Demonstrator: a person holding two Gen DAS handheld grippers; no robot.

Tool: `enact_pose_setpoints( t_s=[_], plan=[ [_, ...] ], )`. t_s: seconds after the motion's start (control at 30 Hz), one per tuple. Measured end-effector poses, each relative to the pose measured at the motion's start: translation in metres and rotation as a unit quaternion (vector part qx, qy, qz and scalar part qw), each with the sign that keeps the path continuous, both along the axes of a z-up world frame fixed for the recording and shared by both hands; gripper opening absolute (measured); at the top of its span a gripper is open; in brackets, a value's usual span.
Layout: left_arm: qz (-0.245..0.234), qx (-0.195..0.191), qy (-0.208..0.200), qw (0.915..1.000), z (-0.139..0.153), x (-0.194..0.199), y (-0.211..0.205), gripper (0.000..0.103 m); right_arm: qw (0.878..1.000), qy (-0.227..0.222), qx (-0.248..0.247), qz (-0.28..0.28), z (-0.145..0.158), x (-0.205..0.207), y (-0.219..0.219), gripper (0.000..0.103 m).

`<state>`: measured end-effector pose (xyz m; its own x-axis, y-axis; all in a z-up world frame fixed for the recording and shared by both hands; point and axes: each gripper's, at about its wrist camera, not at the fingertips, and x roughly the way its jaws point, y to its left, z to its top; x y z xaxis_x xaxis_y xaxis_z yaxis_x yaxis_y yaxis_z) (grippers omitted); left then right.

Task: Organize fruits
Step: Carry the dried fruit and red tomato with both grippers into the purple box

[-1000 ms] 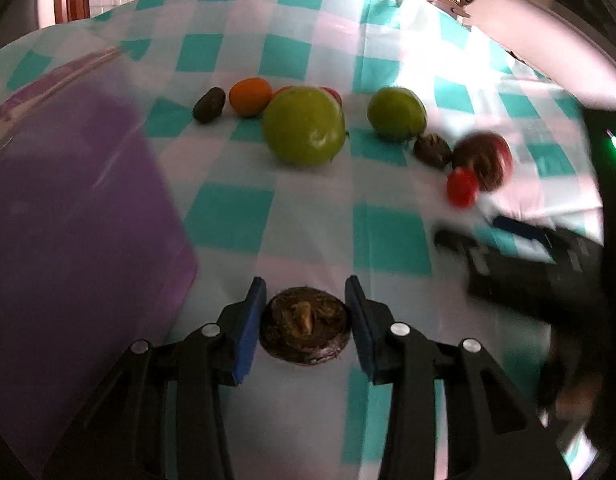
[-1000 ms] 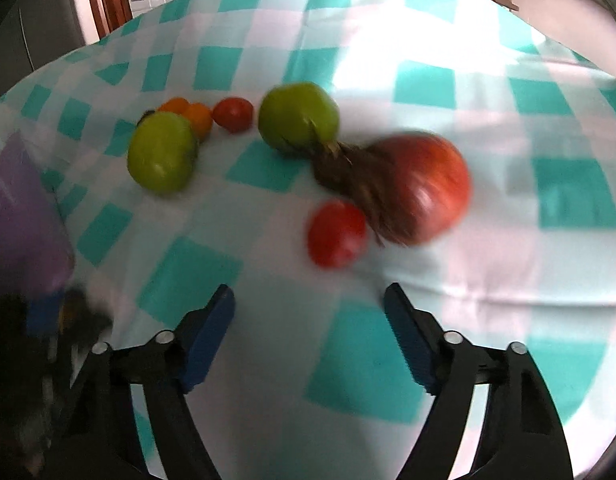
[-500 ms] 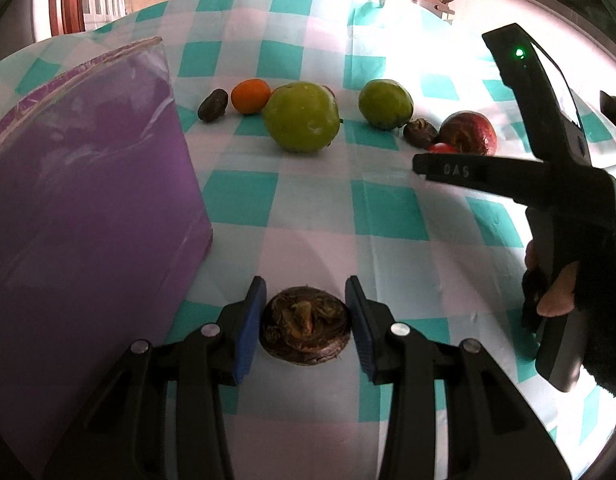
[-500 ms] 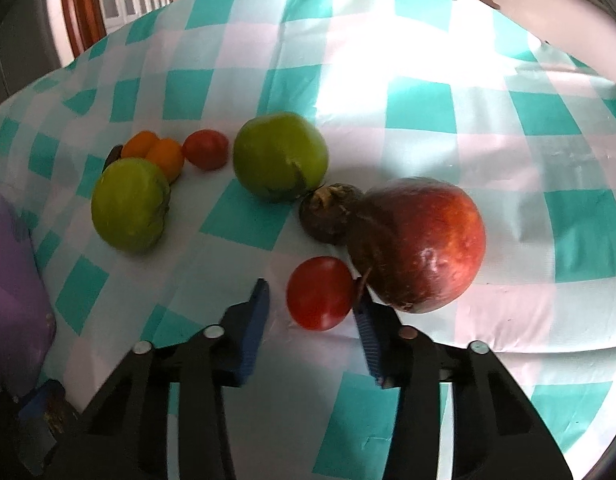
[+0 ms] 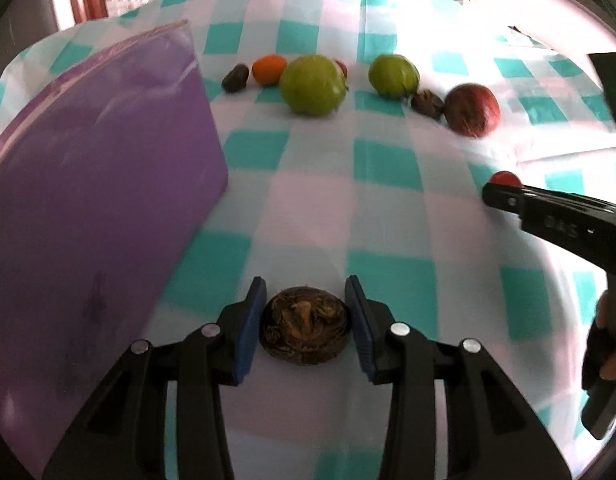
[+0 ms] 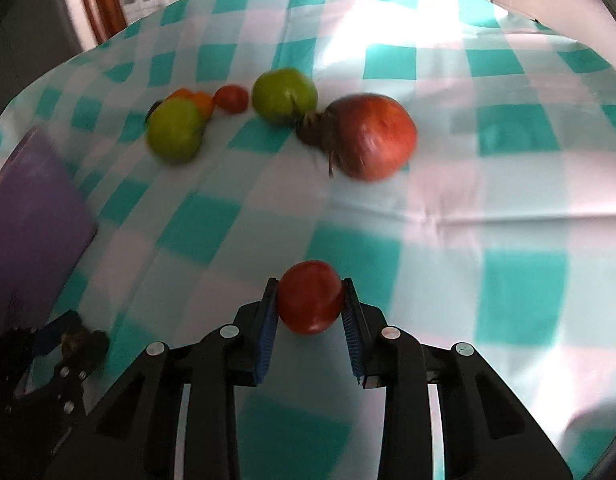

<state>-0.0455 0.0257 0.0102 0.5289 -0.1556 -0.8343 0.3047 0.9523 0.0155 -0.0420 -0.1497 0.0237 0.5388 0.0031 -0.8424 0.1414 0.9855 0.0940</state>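
At the far left stands the purple box (image 5: 100, 208), its wall near the left gripper (image 5: 306, 320), whose jaws are clamped as before on a dark brown, wrinkled fruit (image 5: 306, 330) that is off the checked cloth of the table (image 5: 308, 208); nothing has changed in that grip over the last second. Further along, the loose fruit lies where it lay: a dark little fruit (image 5: 235, 78), an orange one (image 5: 269, 69), two green tomatoes (image 5: 311, 85) (image 5: 393, 76), another dark wrinkled one (image 5: 427, 104) and a big red apple (image 5: 472, 110). The real change is on the right: a second ago the right gripper (image 6: 309, 306) hung with its jaws wide above a small red tomato (image 6: 309, 302) beside the apple (image 6: 367, 136); half a second ago the jaws were closing round it; now they are closed on it and it rides clear of the apple, carried back toward the near side of the table. In the left view it shows as a red dot at the tip of that gripper (image 5: 505, 179). So both hands now hold a fruit, and the next step is likely to be dropping each into the box, with seven pieces left on the cloth.
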Motion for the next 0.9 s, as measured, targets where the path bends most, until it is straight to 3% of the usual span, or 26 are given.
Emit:
enact_pose_setpoints(
  t_s=[0.13, 0.23, 0.4, 0.63, 0.9],
  plan=[
    [0.015, 0.011, 0.023, 0.9996, 0.011, -0.024, -0.003, 0.041, 1.0, -0.001, -0.006, 0.031, 0.027, -0.022, 0.003, 0.031],
    [0.016, 0.005, 0.02, 0.9997, 0.039, -0.029, -0.006, 0.041, 0.998, -0.024, -0.005, 0.06, 0.067, -0.032, 0.007, 0.031],
    [-0.012, -0.013, -0.06, 0.998, 0.132, -0.036, -0.007, 0.041, 0.991, -0.07, -0.01, 0.11, 0.139, -0.051, 0.016, 0.031],
    [-0.008, -0.042, -0.144, 0.9887, 0.237, -0.068, 0.014, 0.041, 0.969, -0.118, -0.054, 0.208, 0.229, -0.092, 0.038, 0.031],
    [0.04, -0.054, -0.166, 0.9838, 0.272, -0.116, 0.068, 0.041, 0.953, -0.151, -0.097, 0.246, 0.275, -0.146, 0.037, 0.031]
  ],
)
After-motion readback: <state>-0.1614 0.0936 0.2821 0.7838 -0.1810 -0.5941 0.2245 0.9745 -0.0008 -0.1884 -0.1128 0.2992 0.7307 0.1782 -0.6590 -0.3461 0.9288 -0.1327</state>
